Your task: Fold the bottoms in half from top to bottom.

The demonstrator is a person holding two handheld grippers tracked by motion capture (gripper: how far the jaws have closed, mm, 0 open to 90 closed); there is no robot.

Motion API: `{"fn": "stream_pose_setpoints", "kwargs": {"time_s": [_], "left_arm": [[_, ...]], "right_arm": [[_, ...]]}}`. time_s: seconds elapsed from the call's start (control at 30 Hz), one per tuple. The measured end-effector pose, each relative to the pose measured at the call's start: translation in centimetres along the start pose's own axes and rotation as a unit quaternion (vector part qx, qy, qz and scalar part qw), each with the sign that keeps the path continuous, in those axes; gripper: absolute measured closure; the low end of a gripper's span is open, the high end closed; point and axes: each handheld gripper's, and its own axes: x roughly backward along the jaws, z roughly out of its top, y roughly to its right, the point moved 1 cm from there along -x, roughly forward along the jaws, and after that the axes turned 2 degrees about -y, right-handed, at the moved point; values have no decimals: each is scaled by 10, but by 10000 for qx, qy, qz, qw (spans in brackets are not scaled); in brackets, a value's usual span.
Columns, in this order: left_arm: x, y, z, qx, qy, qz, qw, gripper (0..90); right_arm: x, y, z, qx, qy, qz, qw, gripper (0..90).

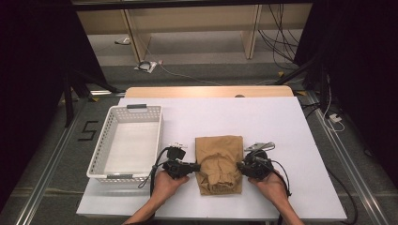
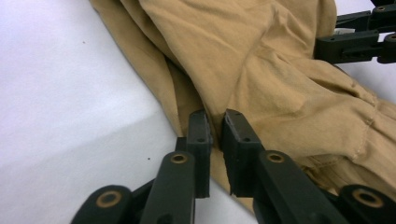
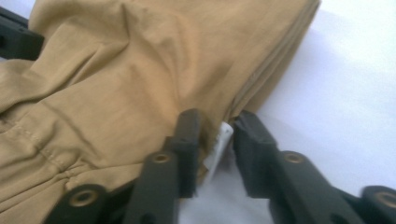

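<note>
A folded tan garment lies on the white table top, with a gathered cuff toward the near edge. My left gripper is at the garment's left edge, where its jaws stand a narrow gap apart with the cloth's folded edge between them. At the right edge my right gripper stands open. Its jaws are set wider apart around the folded edge of the cloth, and a small white label shows in the gap. Each gripper view also shows the other gripper across the cloth.
A white perforated basket stands on the table left of the garment, close to my left hand. The white table top stretches behind and to the right. Cables and table legs lie on the floor beyond.
</note>
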Motion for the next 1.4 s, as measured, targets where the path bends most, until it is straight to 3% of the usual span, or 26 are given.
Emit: {"fn": "stream_pose_setpoints", "kwargs": {"time_s": [0.13,0.27,0.57,0.73,0.93,1.03,1.4], "left_arm": [[5,1,2,100,100,176,9997,645],[8,2,4,171,185,339,9991,516],[1,-1,7,404,129,344,9985,457],[-6,6,9,292,78,327,9990,533],[-9,2,6,133,131,296,9994,774],[-10,0,5,141,116,206,9996,851],[-9,1,4,48,127,159,9998,880]], "right_arm": [[5,5,-1,-164,114,10,9998,535],[5,6,-1,-284,94,41,9995,472],[-2,3,0,-367,-84,109,9992,438],[-4,0,0,-366,-130,191,9991,443],[-6,-1,0,-457,-172,305,9983,478],[-7,-2,0,-469,-202,317,9982,519],[-5,0,-2,-668,-218,495,9963,809]]}}
